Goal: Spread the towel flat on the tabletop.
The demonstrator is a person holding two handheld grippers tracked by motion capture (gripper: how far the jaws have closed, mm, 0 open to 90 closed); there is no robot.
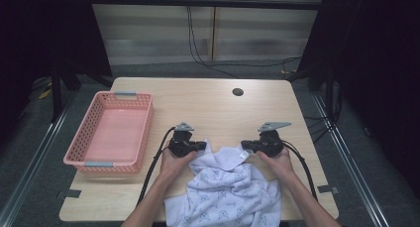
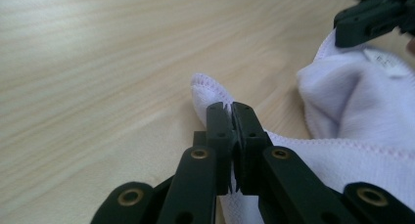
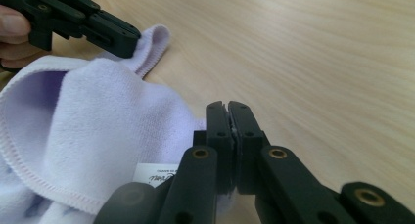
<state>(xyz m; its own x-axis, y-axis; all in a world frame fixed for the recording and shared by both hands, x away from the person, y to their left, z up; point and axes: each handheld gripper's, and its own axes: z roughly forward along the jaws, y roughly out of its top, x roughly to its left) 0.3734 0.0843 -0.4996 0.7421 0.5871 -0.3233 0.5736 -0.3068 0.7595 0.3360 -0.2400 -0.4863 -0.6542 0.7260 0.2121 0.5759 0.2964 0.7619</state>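
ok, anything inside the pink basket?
Nothing that I can see: the pink basket shows a bare floor in the high view. The strip just behind its near wall is hidden. The towel lies on the table, pinched by both grippers.

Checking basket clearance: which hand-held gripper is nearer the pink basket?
Left. The left hand-held gripper sits just right of the pink basket; the right hand-held gripper is farther right.

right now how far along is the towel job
Done: both corners are gripped, the left claw and right claw shut on the towel. In hand: its far edge pinched low over the table. Left: it's still crumpled, unfolded, and the pink basket holds nothing.
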